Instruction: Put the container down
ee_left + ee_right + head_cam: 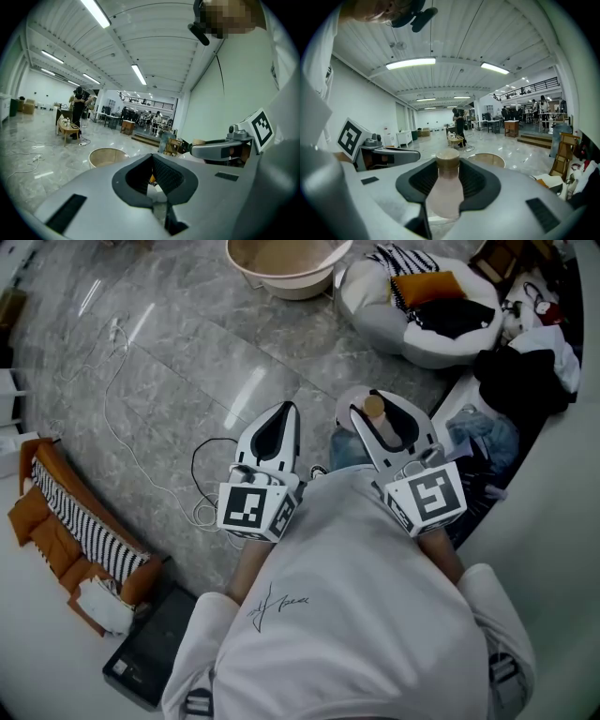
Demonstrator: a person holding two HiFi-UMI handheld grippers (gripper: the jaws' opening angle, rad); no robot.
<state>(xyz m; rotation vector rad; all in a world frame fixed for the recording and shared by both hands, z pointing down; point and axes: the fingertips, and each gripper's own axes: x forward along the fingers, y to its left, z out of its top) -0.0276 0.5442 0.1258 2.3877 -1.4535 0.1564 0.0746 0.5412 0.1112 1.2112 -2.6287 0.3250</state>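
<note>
Clamped between right gripper (449,165) fingers: pale pink bottle (445,190), long axis along fingers, tan cap (447,158) poking past fingertips. Left gripper (153,164) just beside, closed, seemingly empty. Well below fingers: marble floor (187,362). Calls for lowering on right side.
</note>
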